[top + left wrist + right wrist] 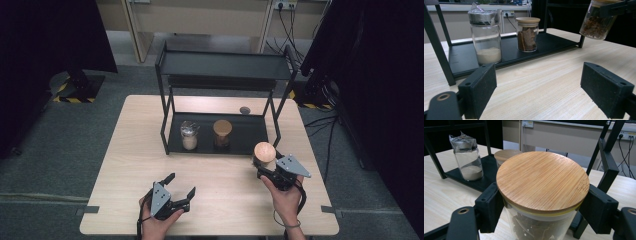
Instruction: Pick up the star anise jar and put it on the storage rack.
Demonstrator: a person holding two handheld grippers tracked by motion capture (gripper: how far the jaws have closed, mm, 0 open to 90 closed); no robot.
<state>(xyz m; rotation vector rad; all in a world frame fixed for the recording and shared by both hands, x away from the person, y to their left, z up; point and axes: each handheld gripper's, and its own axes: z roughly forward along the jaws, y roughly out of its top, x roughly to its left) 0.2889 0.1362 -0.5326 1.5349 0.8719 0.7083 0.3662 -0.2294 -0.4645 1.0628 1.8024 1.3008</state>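
Note:
My right gripper (pixel 267 167) is shut on a glass jar with a bamboo lid (pixel 264 151) (pixel 542 182), held above the table just in front of the black rack's right front leg. The jar holds brown pieces; in the left gripper view the held jar (pixel 596 23) hangs tilted at top right. On the rack's bottom shelf (pixel 245 137) stand a foil-capped jar of white powder (pixel 189 135) (pixel 486 37) (pixel 467 157) and a bamboo-lidded jar of brown pieces (pixel 222 132) (pixel 527 33). My left gripper (pixel 180 186) (pixel 539 95) rests open over the near table, nothing between its jaws.
The black two-tier rack (pixel 225 65) stands at the table's far middle, its top shelf bare. A small dark round object (pixel 245 110) lies on the table behind the rack. Light wooden tabletop (pixel 135 150) spreads left of the rack and in front of it.

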